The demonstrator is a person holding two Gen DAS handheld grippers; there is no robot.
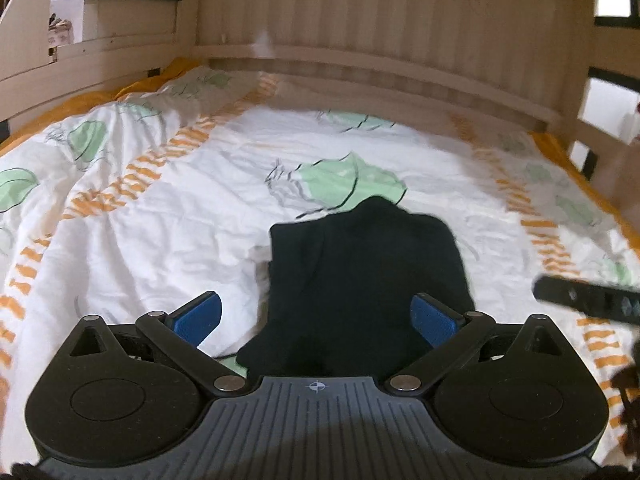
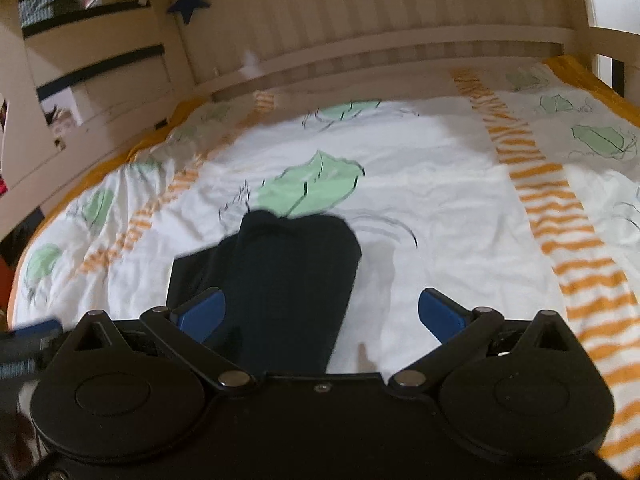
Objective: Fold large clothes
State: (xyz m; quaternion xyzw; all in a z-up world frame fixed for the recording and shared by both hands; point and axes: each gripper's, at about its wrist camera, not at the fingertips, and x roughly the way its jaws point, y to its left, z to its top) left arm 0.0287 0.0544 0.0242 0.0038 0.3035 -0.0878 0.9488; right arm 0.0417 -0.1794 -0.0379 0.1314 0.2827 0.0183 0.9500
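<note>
A dark navy garment (image 1: 360, 280) lies folded into a compact bundle on the bed. In the left wrist view it sits just ahead of my left gripper (image 1: 316, 314), whose blue pads (image 1: 198, 316) stand wide apart with nothing between them touching. In the right wrist view the garment (image 2: 280, 280) lies ahead and to the left of my right gripper (image 2: 320, 312), which is also wide open and empty. The right gripper's black body shows at the right edge of the left wrist view (image 1: 588, 300).
The bed is covered by a white duvet (image 1: 160, 220) with green leaf prints and orange striped bands. A pale wooden headboard (image 1: 380, 32) and side rails (image 1: 100, 48) enclose the bed. A dark blue star (image 2: 188, 0) hangs at the back left.
</note>
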